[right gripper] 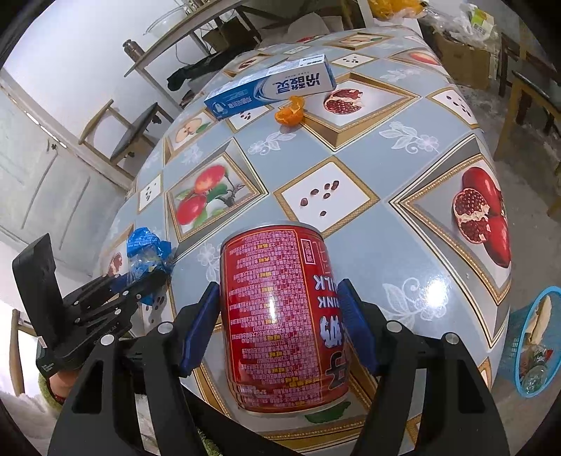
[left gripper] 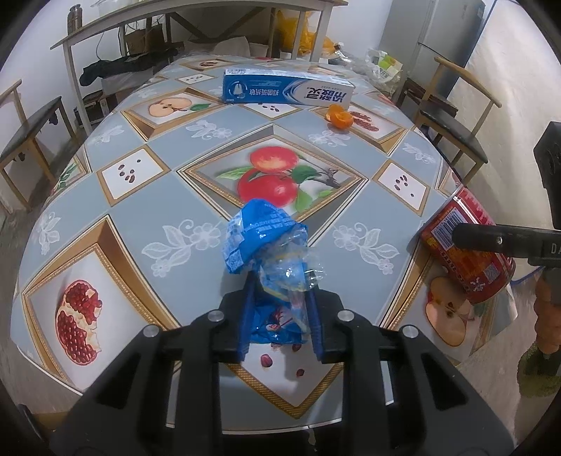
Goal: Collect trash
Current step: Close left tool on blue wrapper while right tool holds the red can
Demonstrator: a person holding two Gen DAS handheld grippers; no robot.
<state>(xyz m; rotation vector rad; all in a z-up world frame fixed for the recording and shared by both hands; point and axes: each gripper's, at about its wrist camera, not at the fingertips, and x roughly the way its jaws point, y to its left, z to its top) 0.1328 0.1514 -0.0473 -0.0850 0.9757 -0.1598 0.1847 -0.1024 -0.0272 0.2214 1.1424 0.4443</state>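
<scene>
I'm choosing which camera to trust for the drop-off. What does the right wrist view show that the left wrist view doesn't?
Only the right wrist view shows the blue basket on the floor beside the table, already holding scraps. Only the left wrist view shows the white fridge. Both show the red can, the blue wrapper, the toothpaste box and the orange peel.

Fruit-print tablecloth (left gripper: 196, 196); wooden chairs (left gripper: 452, 115) beside table; blue basket (right gripper: 515, 350) on floor.

1. Bright, even indoor light; shadows are soft and faint.
2. Glare streaks the red can (right gripper: 280, 315) and glossy surface (right gripper: 431, 280).
3. Fisheye bends edges; corners go black.
</scene>
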